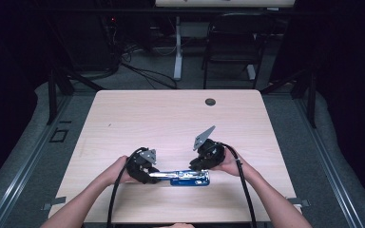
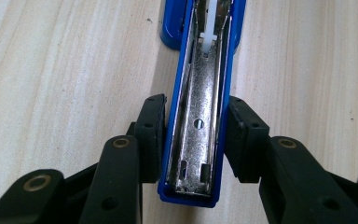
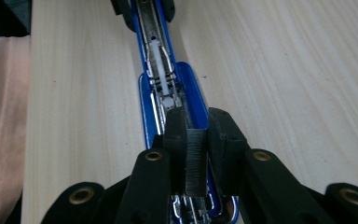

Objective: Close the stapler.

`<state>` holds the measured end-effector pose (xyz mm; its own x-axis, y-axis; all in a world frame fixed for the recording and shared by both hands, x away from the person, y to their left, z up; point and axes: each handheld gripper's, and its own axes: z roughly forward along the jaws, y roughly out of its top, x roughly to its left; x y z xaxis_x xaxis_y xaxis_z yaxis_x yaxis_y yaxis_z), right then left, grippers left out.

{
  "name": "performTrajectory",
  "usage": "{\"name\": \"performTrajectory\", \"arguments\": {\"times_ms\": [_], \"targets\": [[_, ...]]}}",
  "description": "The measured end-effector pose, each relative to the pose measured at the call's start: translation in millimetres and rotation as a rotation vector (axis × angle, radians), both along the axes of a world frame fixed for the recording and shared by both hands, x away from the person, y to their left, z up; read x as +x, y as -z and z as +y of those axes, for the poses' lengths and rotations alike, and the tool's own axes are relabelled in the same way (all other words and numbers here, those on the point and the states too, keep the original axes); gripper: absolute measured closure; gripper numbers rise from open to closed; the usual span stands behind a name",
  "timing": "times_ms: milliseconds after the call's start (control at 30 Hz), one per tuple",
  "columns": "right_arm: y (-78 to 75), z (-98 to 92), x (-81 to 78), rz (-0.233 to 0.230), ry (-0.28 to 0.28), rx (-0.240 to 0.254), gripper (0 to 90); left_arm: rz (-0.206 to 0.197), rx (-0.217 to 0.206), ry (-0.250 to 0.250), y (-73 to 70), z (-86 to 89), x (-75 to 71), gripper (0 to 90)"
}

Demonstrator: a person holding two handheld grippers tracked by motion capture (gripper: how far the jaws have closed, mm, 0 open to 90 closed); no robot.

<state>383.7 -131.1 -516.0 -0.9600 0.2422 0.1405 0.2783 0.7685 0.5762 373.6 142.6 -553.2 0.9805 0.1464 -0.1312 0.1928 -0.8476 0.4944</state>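
No legible text, label, brand, number or sign is found on anything in these views.

Stapler (image 3: 168, 88) near end – hidden behind right claw (image 3: 196, 154).

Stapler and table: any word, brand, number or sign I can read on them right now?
None: no readable text in any view.
Blue stapler: its open metal channel shows only punched holes and slots, no lettering.
Left gripper and right gripper: plain black jaws, no markings.
Table: bare wood grain, no label.
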Motion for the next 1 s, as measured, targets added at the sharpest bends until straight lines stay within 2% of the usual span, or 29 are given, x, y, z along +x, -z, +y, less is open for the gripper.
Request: {"name": "performTrajectory", "arguments": {"times_ms": [133,300,500,700,733,767,800,1000], "targets": [[0.8,-0.6,-1.2,0.004,-0.024,-0.001,78.5,0.003,-0.003,0.003,0.2,0.2,0.6,61.9],[3.4,-1.0,-0.4,0.007,-0.049,-0.027,78.5,0.0,0.004,0.002,-0.1,0.3,0.9,61.9],[6.2,-4.8,-0.2,0.012,-0.043,-0.02,78.6,0.004,-0.002,0.002,0.4,0.4,1.0,61.8],[6.8,-4.7,-1.7,-0.009,-0.069,-0.025,78.6,0.006,-0.003,0.002,0.6,0.3,1.1,61.8],[6.3,-4.8,-3.1,-0.032,-0.091,-0.033,78.6,0.006,-0.003,0.002,0.6,0.4,1.1,61.8],[6.3,-4.8,-3.1,-0.032,-0.091,-0.033,78.6,0.007,-0.003,0.002,0.7,0.3,1.1,61.8],[6.9,-4.3,-5.7,-0.052,-0.099,-0.032,78.6,0.007,-0.003,0.001,0.7,0.3,1.1,61.8],[6.2,-3.3,-8.3,-0.085,-0.133,-0.057,78.6,0.012,-0.003,0.001,0.8,0.3,1.4,61.8]]}}
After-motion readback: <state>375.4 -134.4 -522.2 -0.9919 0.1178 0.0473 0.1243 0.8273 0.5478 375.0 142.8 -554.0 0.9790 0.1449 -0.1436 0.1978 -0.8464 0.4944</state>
